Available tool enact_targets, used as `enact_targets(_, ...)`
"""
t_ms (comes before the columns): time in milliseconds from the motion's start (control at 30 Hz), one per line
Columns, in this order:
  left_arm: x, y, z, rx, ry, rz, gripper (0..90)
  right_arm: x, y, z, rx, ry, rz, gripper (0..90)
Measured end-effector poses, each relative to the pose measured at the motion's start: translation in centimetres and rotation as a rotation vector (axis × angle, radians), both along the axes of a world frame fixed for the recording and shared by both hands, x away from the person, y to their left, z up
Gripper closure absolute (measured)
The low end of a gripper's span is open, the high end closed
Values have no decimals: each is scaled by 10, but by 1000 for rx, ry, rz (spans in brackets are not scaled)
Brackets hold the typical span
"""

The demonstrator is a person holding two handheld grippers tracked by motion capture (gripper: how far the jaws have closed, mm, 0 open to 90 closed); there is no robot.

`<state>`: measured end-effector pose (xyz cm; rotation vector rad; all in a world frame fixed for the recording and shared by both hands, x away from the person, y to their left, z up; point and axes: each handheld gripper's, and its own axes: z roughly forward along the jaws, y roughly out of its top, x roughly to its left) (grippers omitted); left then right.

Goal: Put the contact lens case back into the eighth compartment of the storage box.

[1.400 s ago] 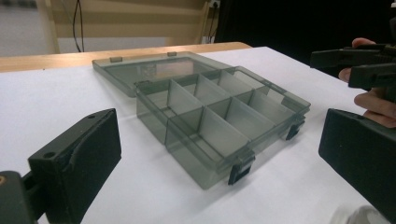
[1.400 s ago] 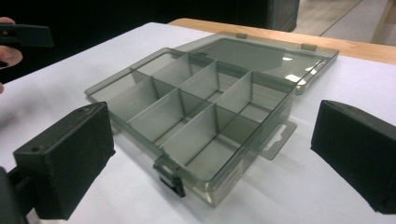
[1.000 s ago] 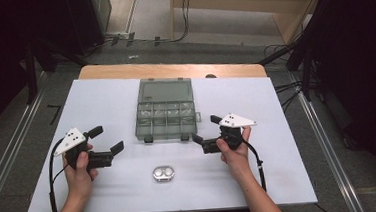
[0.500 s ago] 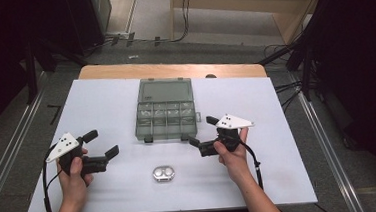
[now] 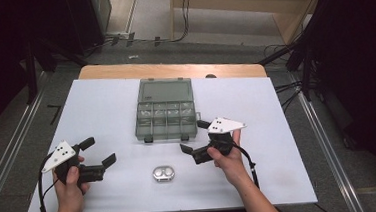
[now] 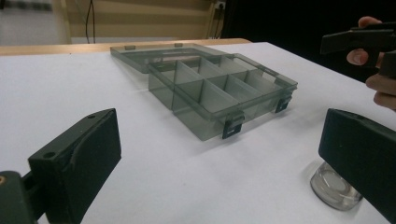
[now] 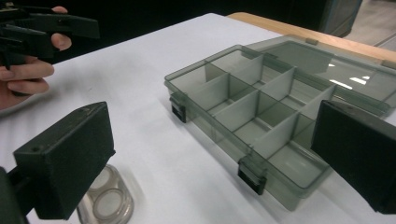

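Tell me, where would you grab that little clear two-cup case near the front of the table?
Probably across the narrow waist of the small clear case, from above. It lies flat and low on the white table cover, with longer rounded ends, so the short width suits open tongs best. The right tongs look nearest.

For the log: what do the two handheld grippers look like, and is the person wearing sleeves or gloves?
Both match: the left gripper and the right gripper each have a black body with two blocky black jaws, a pale three-cornered plate on top with small dark dots, and a black cable trailing back along the forearm. The hands and forearms are bare, with no gloves or sleeves in the high view.
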<state>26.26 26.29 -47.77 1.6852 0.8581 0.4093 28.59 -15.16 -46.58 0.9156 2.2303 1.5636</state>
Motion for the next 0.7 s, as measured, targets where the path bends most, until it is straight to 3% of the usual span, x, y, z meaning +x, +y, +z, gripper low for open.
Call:
enact_targets(267, -8, 4, -1, 9, -9, 23, 0, -5, 15, 2, -26, 4, 76, 0)
enact_targets(700, -18, 12, -5, 25, -13, 39, 0, -12, 31, 1, -68, 12, 140, 0)
